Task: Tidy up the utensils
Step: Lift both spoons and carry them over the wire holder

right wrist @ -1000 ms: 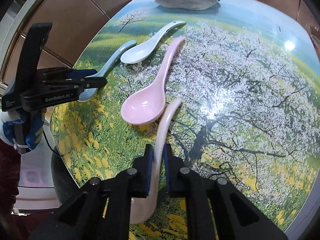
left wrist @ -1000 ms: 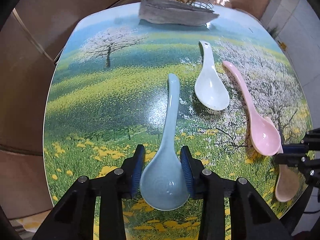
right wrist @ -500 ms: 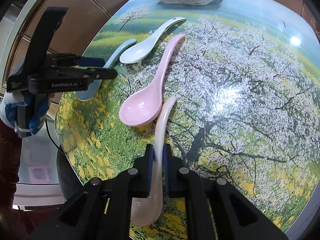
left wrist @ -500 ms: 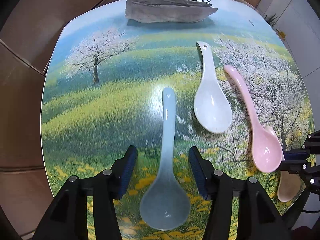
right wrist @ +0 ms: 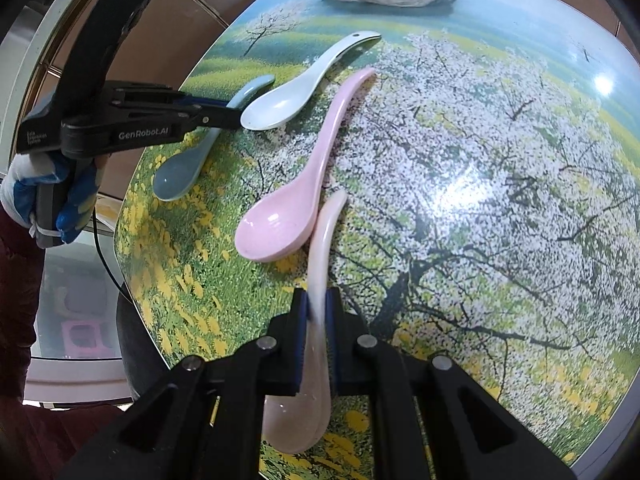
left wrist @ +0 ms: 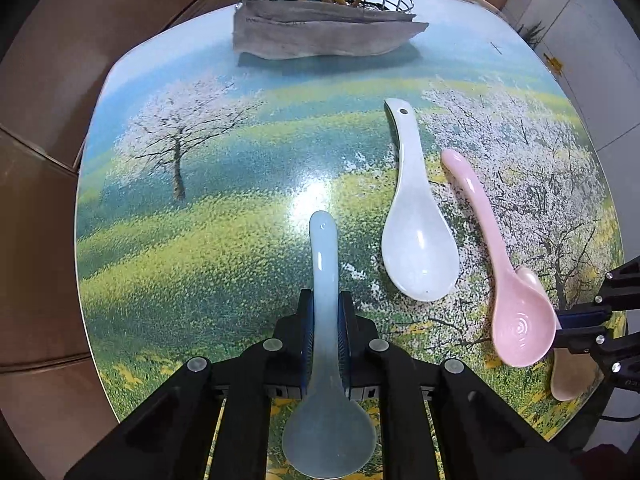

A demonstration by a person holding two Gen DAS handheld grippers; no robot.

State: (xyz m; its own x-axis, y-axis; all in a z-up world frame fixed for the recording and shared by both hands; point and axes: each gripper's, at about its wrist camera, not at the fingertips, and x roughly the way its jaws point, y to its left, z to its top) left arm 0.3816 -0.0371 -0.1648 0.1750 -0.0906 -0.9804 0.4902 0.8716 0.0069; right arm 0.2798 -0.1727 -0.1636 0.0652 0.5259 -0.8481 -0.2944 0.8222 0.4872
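Over table (left wrist: 240,240), left claw (left wrist: 325,322) newly clamped on blue spoon (left wrist: 325,280).

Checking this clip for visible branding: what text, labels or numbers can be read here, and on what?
"GenRobot.AI": white lettering on the side of the left gripper, right wrist view.
Small white print further back on the same gripper body: too small to read.
Spoons and table: no text.
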